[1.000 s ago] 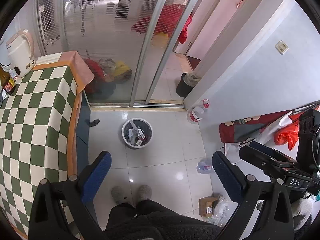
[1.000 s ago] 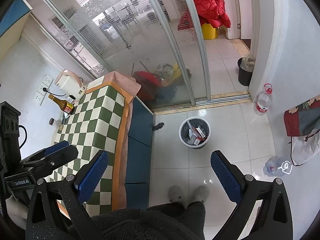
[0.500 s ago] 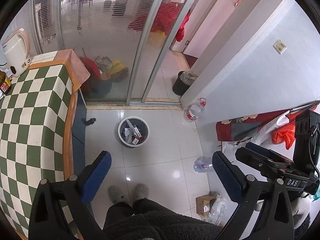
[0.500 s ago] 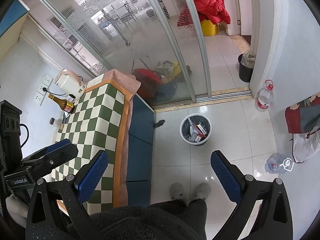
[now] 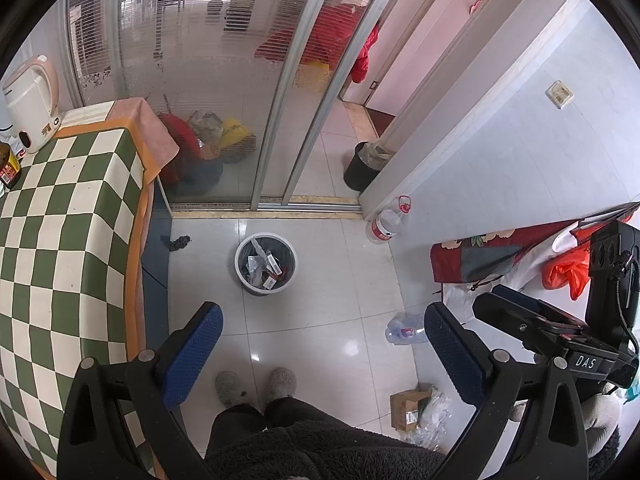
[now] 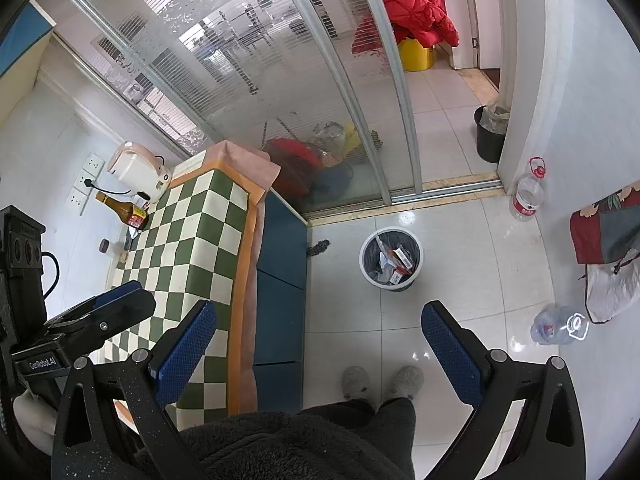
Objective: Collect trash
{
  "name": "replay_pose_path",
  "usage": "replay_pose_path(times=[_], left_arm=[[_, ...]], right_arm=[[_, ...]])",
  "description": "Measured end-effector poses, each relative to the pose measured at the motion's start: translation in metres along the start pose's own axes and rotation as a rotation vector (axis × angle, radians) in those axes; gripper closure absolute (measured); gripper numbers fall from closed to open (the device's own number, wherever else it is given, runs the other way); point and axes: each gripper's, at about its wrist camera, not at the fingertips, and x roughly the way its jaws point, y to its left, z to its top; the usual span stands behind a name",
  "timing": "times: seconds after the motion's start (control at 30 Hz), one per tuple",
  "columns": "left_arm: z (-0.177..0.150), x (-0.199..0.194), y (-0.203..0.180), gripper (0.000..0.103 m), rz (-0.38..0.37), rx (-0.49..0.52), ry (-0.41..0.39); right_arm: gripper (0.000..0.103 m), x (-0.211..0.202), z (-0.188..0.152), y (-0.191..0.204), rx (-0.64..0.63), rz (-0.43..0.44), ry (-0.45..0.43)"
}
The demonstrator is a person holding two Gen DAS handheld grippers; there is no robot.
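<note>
A grey waste bin (image 5: 265,264) with trash in it stands on the white tile floor; it also shows in the right wrist view (image 6: 391,258). A crushed clear plastic bottle (image 5: 405,332) lies on the floor to its right, also in the right wrist view (image 6: 556,325). A small cardboard box (image 5: 408,407) and clear wrap lie near my feet. My left gripper (image 5: 322,354) is open and empty, high above the floor. My right gripper (image 6: 318,354) is open and empty, also held high.
A table with a green checked cloth (image 5: 60,240) stands at the left, with a kettle (image 5: 30,104) and a brown bottle (image 6: 124,208). An upright water bottle (image 5: 386,224) stands by the wall. A black bin (image 5: 362,166) sits past the glass sliding door. Red bags (image 5: 480,256) lie at right.
Both views have shifted slightly: the bin and floor bottle have drifted left in the left view and a little right in the right view. Both grippers stay open and empty.
</note>
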Motion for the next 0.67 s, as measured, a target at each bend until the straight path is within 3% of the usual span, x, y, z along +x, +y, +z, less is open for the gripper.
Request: replay_pose_path(times=[0.67], left_arm=[[0.0002, -0.0013, -0.0047, 0.0, 0.002, -0.005, -0.008]], right_arm=[[0.0, -0.0005, -0.0009, -0.0018, 0.01, 0.0, -0.003]])
